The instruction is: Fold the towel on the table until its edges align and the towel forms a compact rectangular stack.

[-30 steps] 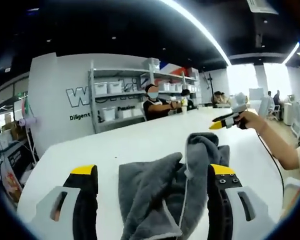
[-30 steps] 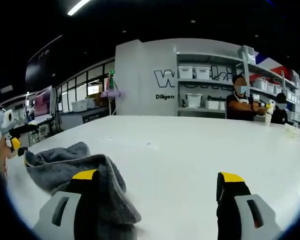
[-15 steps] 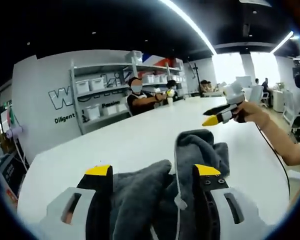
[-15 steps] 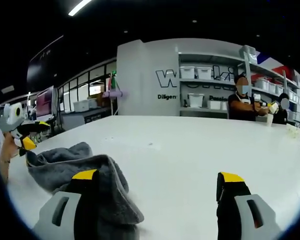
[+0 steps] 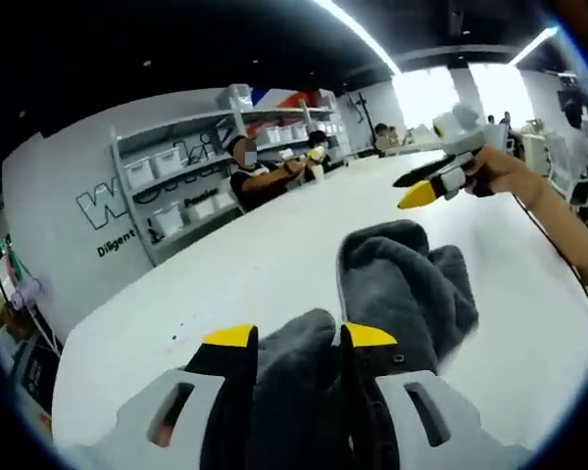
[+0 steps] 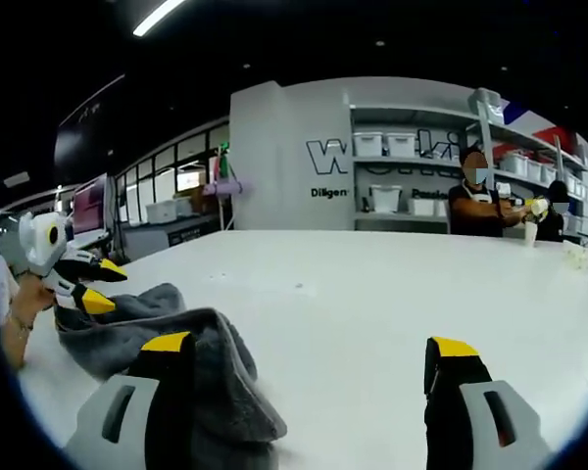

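bench: a long white top [image 6: 372, 294], plain and glossy, running away toward the shelving at the far end
on the bench: one grey towel [image 5: 412, 284], bunched and rumpled rather than flat, a thick fold humped up in the middle
where the towel lies: at the near end of the bench, seen low on the left side of the right gripper view [image 6: 167, 328]
far end: a small pale cup [image 6: 527, 235] stands on the bench

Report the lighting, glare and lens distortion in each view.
Left gripper view: a ceiling light strip and bright windows blow out to white; the table edge bows from fisheye distortion. Right gripper view: dark ceiling, evenly lit table, sharp grey towel, shelves curved.
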`<state>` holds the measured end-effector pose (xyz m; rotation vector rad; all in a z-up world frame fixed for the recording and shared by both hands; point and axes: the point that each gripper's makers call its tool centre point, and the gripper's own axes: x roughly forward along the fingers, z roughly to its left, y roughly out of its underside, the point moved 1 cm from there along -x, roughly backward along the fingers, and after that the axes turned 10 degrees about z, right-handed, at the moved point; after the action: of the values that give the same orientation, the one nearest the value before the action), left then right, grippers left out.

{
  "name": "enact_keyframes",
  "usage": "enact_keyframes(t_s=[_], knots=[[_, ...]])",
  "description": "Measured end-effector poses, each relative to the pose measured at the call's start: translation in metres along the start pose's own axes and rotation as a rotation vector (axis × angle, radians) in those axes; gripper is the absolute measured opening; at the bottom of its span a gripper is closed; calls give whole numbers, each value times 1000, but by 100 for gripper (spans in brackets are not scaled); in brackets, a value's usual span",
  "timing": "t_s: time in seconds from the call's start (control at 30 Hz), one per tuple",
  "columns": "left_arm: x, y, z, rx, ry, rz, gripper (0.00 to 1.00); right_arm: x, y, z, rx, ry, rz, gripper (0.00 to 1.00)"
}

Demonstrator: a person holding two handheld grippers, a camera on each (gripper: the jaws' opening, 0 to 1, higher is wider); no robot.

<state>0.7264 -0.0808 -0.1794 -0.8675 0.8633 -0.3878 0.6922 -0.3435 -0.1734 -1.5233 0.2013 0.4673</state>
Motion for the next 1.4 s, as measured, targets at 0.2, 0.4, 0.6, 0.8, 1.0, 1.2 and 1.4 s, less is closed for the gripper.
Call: enact_keyframes(t_s=[0.2,0.4,0.6,0.8,1.0,1.2,1.4], knots=[[13,13,2,79,-65,70,24,-2,-1,3,1,-6,-6,99],[16,19,-5,94,-36,86,13,-2,-2,3,3,-5,-7,99],[18,24,-11,112,-15,101,6,-2,-3,2,6,-6,-4,99],[13,21,-7,79,-16,65,4,-1,-2,2,4,-8,-1,99],[2,11,8,51,-75,12,4,1,-1,2,2,-10,5,99],[-15,1,31,16,-122,-33,3,-2,3,5,1,-12,7,99],[-33,1,57,-18,-179,-55,3,1,3,4,3,-12,12,99]])
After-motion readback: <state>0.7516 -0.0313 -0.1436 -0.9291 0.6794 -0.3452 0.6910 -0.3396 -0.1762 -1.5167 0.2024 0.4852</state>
